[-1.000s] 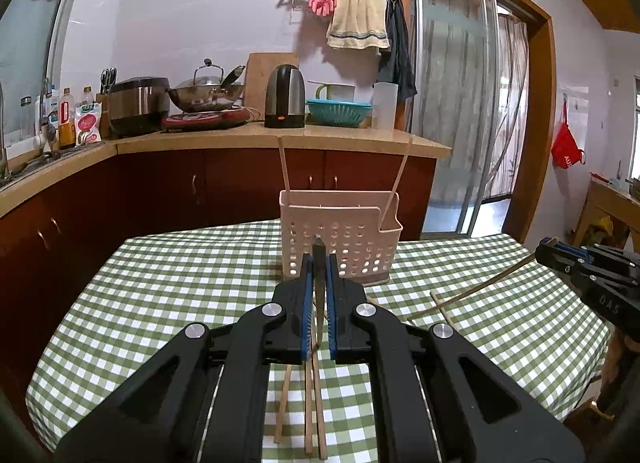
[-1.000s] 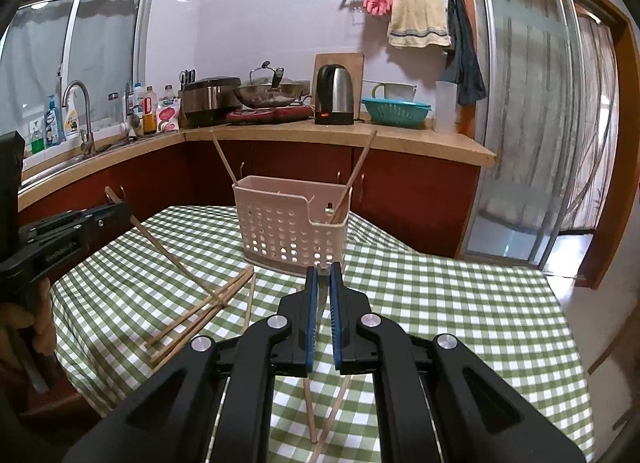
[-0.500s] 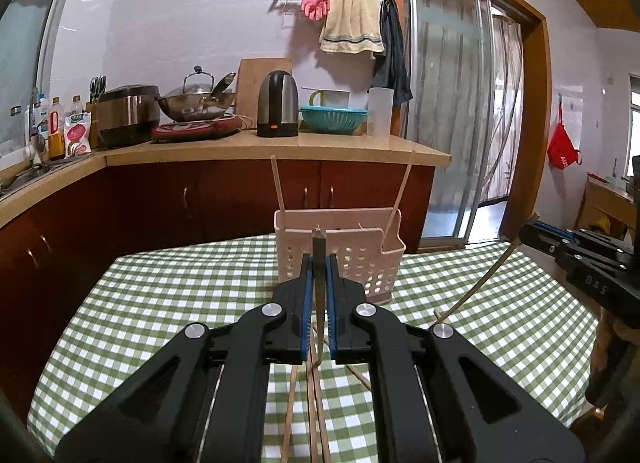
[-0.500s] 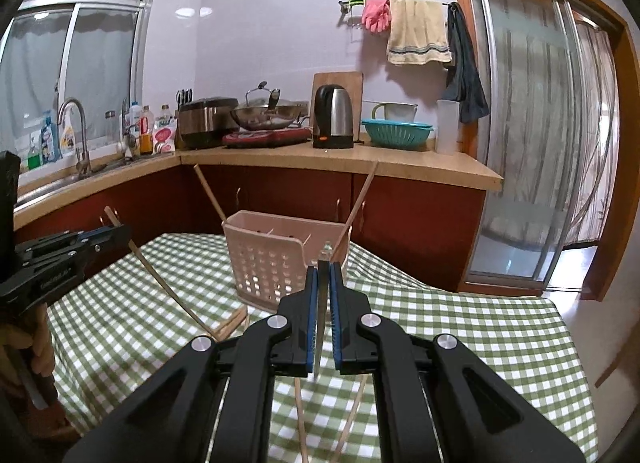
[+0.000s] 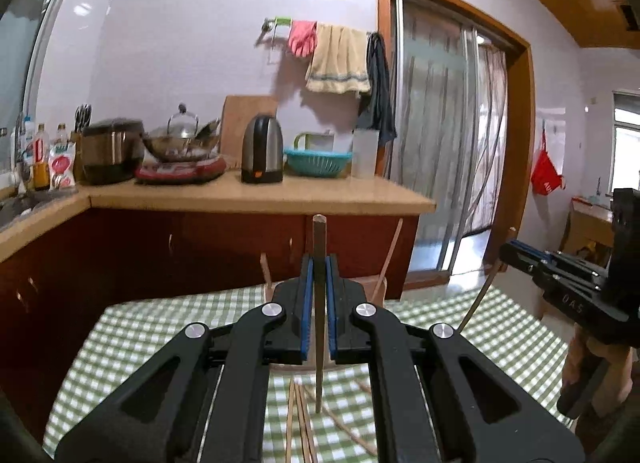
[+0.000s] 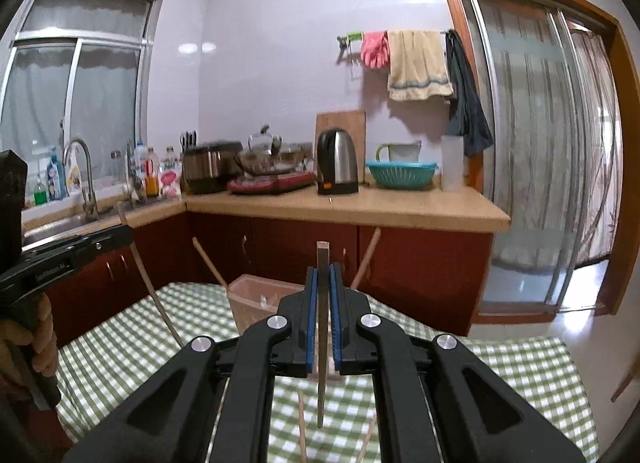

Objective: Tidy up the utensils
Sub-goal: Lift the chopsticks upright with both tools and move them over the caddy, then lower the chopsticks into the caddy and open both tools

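Step in hand: carrying; each gripper holds one chopstick clear of the table [image 5: 132,327], bound (I judge) for the basket [image 6: 256,303].
Left gripper [image 5: 319,283]: pads clamped on a chopstick [image 5: 319,343] held near upright, lower tip above the cloth.
Right gripper [image 6: 324,291]: clamped likewise on its chopstick [image 6: 322,383].
Basket: pink, toward the table's far edge, just beyond both grippers; two sticks already lean out of it (one at each end).
Loose sticks [image 5: 298,423]: several lie on the cloth toward the near edge.
Next move: bring each lower tip over the basket's rim, lower it inside, then let go.
Caution: both grippers converge on one small opening; take turns.
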`<state>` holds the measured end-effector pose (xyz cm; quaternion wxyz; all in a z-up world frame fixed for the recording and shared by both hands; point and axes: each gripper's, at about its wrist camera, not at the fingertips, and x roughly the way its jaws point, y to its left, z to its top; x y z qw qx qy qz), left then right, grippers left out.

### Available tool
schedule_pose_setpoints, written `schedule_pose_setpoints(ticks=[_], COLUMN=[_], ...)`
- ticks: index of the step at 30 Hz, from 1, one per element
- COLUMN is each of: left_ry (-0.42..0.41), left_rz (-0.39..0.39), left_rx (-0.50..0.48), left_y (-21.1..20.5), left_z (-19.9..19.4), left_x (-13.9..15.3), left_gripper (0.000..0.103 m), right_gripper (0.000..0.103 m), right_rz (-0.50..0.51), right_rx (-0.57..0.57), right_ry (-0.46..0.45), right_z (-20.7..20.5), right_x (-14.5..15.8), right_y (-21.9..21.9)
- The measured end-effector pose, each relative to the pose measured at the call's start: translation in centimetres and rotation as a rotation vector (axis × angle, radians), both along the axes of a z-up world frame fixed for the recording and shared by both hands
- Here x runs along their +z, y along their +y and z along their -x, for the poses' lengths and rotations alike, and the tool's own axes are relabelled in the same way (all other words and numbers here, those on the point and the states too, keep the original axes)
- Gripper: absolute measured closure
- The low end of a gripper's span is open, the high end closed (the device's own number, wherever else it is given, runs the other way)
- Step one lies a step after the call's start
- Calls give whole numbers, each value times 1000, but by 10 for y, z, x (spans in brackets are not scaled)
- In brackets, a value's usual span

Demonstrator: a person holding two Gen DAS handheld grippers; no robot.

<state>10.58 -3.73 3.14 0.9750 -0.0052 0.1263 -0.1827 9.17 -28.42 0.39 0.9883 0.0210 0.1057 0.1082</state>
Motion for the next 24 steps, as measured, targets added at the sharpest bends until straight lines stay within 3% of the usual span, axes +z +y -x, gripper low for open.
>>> schedule_pose_setpoints(ticks=[9,14,19,24], left_ry=[-138,-175,-150,-102], left_rz=[-7,5,-2,-23], left_rx=[8,34,47,72], left_y=[-14,-16,-22,-23], left_z=[-27,-57,-85,-106], left_x=[48,65,51,18], left_gripper=[96,96,96,96], right_gripper=[96,96,96,96], right_rz=[-20,-26,-27,-31], right_rx=[30,37,35,40], right_ry=[-113,-165,-152,-83], right_z=[-30,-55,-86,-111], right_x=[41,59,51,17], right_y=[3,6,10,16])
